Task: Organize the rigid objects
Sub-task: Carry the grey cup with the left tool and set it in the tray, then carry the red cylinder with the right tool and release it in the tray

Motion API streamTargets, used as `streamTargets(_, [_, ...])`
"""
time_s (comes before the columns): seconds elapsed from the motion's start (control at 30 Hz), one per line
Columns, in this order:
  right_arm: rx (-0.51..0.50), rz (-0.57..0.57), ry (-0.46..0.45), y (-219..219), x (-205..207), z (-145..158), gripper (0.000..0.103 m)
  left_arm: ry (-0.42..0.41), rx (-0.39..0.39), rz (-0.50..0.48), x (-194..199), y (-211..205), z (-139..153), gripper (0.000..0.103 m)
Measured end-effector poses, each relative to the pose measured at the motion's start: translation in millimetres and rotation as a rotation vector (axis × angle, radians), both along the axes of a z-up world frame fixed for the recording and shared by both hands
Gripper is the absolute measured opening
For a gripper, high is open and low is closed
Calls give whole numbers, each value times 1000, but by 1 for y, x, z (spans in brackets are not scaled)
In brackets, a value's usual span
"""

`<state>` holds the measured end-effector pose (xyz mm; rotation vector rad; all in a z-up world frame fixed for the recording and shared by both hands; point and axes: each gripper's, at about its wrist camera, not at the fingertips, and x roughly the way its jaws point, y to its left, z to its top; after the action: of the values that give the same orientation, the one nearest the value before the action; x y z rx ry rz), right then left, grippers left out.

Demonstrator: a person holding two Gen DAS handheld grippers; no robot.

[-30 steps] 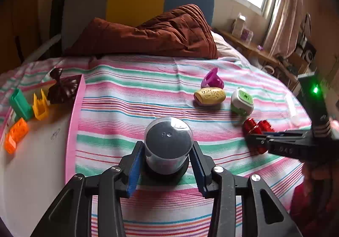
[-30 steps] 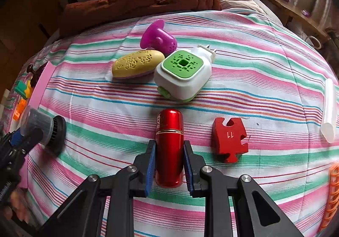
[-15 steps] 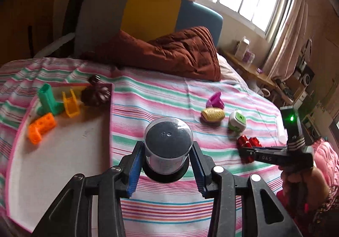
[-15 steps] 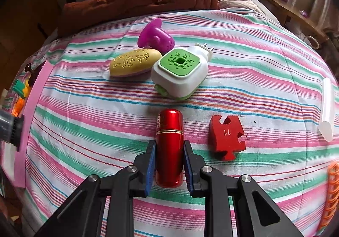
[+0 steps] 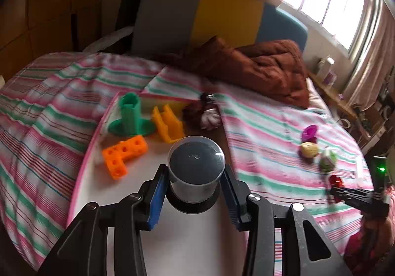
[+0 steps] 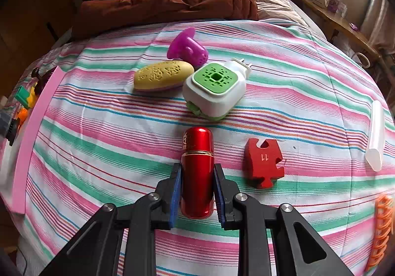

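My left gripper is shut on a clear domed container with a black base and holds it above a white tray with a pink rim. On the tray lie a green stand, a yellow piece, an orange block and a dark brown object. My right gripper is shut on a red metal cylinder that lies on the striped bedsheet. Beside it lies a red puzzle piece.
Ahead of the right gripper lie a white and green plug-in device, a yellow oval and a purple piece. A white tube and an orange comb-like item lie right. A brown quilt lies at the bed's head.
My left gripper has lifted the domed container off the bedsheet and carried it left over the tray. My right gripper has stayed shut on the red cylinder.
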<state>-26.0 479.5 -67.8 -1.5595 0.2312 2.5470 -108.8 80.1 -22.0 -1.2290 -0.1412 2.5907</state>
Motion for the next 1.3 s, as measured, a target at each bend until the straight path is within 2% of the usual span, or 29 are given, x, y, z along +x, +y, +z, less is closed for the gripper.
streamTargets(0.17, [1, -18, -3, 3, 0, -1, 25, -49, -30, 12, -21, -9, -16, 43])
streamTargets(0.27, [2, -27, 1, 5, 0, 0, 25, -59, -73, 16, -31, -9, -23, 43])
streamTargets(0.5, [6, -39, -5, 8, -1, -2, 25, -64, -70, 23, -43, -12, -25, 44])
streamTargets(0.63, [2, -45, -2, 9, -2, -2, 25, -33, -82, 53, -28, -14, -21, 45])
streamTargets(0.8, [-1, -45, 0, 8, -3, -2, 25, -3, -22, 82, -9, -22, -17, 45])
streamTargets(1.1, [-2, -10, 50, 1, 0, 5, 25, -19, 12, 97, 10, -31, -22, 45])
streamTargets(1.2, [-22, 20, 77, -6, 1, 9, 25, -29, 27, 82, 20, -32, -23, 45])
streamTargets(1.3, [-43, 44, 87, -19, 0, 9, 25, -25, 5, 46, 32, -29, -24, 45])
